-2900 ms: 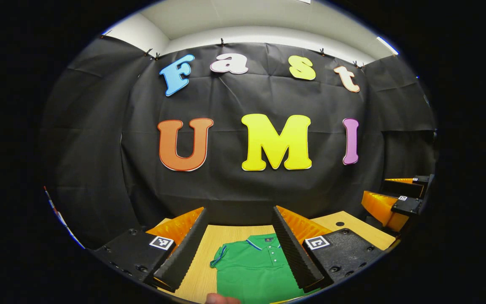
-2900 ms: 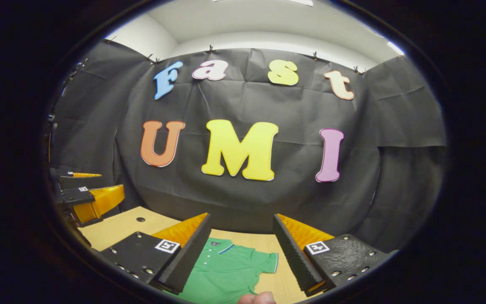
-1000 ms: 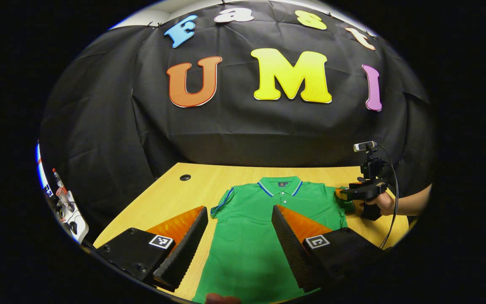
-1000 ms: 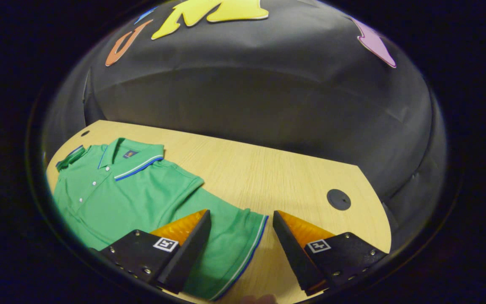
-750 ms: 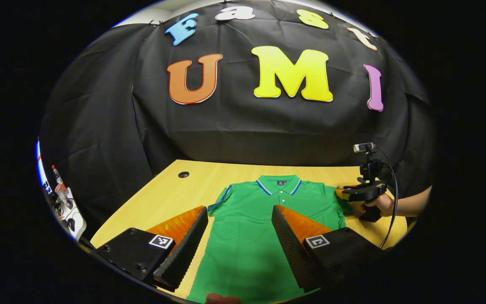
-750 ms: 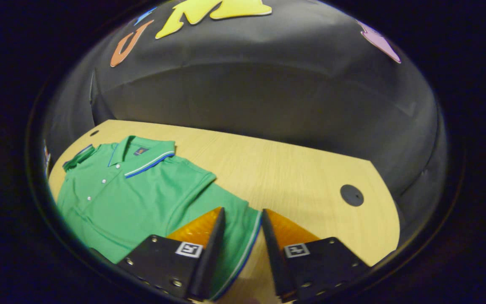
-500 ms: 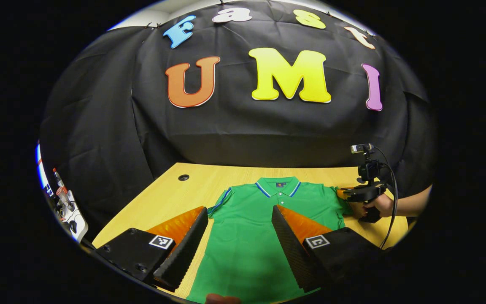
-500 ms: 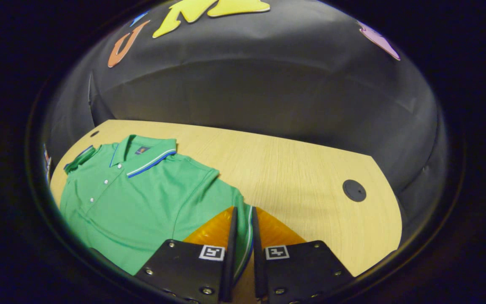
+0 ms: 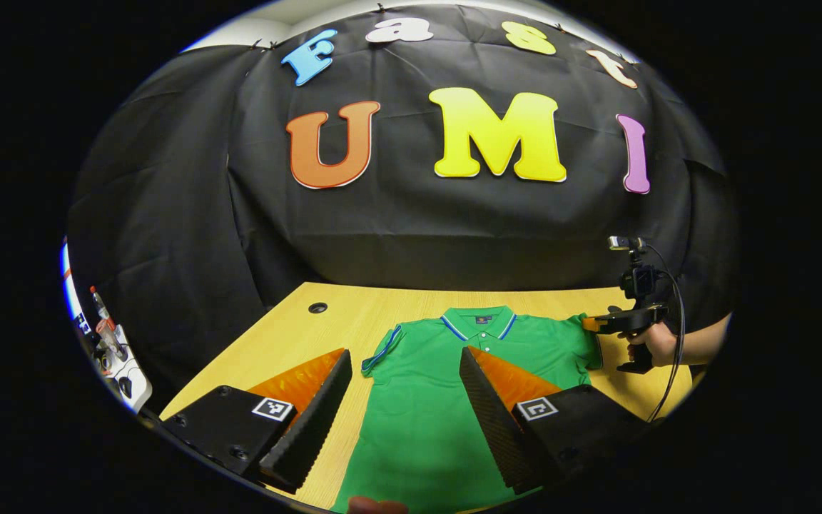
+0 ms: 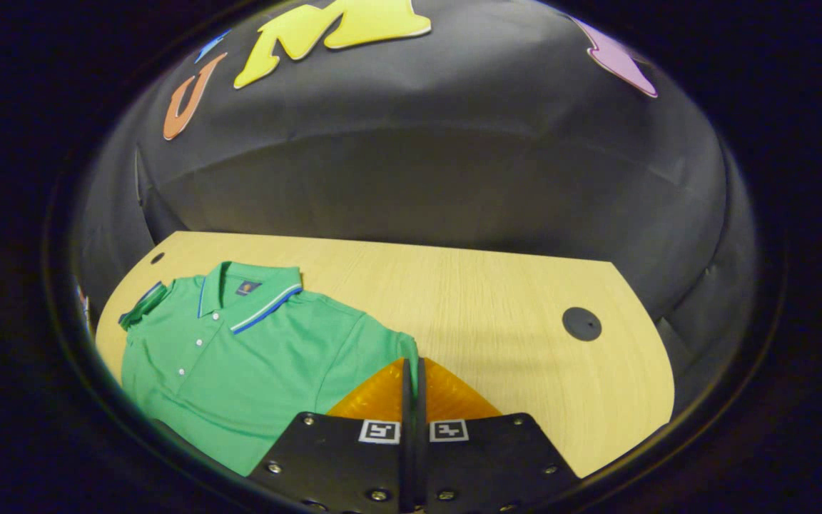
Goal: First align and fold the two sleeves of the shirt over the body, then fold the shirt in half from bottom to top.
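Right gripper: jaws closed together, pinching the edge of the shirt's sleeve between them; seen also from the left gripper view at the far right of the table, held by a hand, its tip at that same sleeve. Left gripper: jaws spread wide apart, nothing between them, above the lower body of the shirt.

Shirt: green polo, blue-and-white trim on collar and cuffs, lying flat, front up, buttons showing, on the wooden table. Collar points toward the black wall. Other sleeve lies out flat at the shirt's side, untouched. Pinched sleeve is slightly lifted at its edge; rest of shirt flat. Neither sleeve folded over the body yet
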{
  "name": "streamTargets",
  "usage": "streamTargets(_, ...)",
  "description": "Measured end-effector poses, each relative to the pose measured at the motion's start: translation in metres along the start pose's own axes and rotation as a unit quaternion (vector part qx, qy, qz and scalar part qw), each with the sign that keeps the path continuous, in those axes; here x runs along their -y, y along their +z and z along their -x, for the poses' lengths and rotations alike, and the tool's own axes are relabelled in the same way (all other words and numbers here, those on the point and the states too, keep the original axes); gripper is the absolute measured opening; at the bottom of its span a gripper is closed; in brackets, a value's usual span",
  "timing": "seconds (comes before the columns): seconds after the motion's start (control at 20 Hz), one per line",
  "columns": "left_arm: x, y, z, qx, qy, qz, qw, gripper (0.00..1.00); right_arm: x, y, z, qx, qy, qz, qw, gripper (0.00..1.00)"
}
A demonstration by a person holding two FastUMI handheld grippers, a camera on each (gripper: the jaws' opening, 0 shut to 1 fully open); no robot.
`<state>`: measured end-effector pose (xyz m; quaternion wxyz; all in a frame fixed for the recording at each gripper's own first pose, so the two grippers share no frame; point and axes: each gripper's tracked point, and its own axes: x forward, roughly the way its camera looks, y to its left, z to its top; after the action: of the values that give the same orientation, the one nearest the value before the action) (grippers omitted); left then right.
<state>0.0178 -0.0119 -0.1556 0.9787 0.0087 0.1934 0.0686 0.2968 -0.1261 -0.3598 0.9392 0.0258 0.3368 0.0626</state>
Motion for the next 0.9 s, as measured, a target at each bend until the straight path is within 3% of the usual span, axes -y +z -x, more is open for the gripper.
streamTargets(0.35, -0.041, 0.000, 0.000, 0.012, 0.015, 0.006, 1.000, 0.98, -0.037, 0.033, 0.034, 0.012, -0.003, 0.005, 1.000, 0.01)
streamTargets(0.9, -0.109, -0.007, -0.002, 0.022, 0.012, 0.037, 0.999, 0.98, -0.143, 0.071, 0.063, 0.018, 0.001, 0.018, 1.000, 0.01)
